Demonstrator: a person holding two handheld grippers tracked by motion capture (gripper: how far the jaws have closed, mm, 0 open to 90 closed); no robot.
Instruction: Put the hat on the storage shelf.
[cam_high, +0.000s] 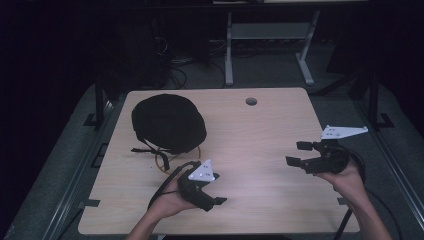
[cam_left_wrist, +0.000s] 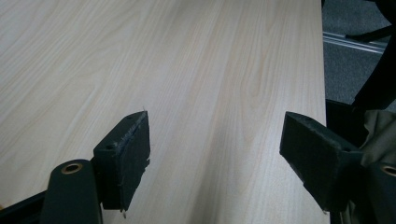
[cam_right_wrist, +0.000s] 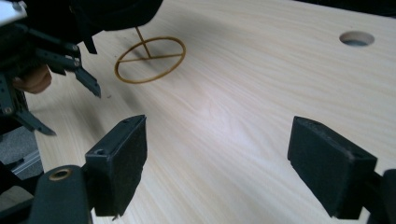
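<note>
Two tongs hover over one wooden surface (cam_high: 260, 150). The left tongs (cam_high: 217, 189) sit near the front edge, held in the left hand (cam_high: 167, 200), jaws spread wide with nothing between them; the left gripper view shows bare wood between both pads. The right tongs (cam_high: 296, 153) are at the right side, held in the right hand (cam_high: 347, 180), jaws likewise spread and empty.

One black cap (cam_high: 169, 122) lies on the far left of the surface, just beyond the left tongs and well apart from the right. One yellow ring (cam_right_wrist: 150, 59) with a crossbar lies at its near edge, partly under it. One round hole (cam_high: 251, 101) is near the far edge.
</note>
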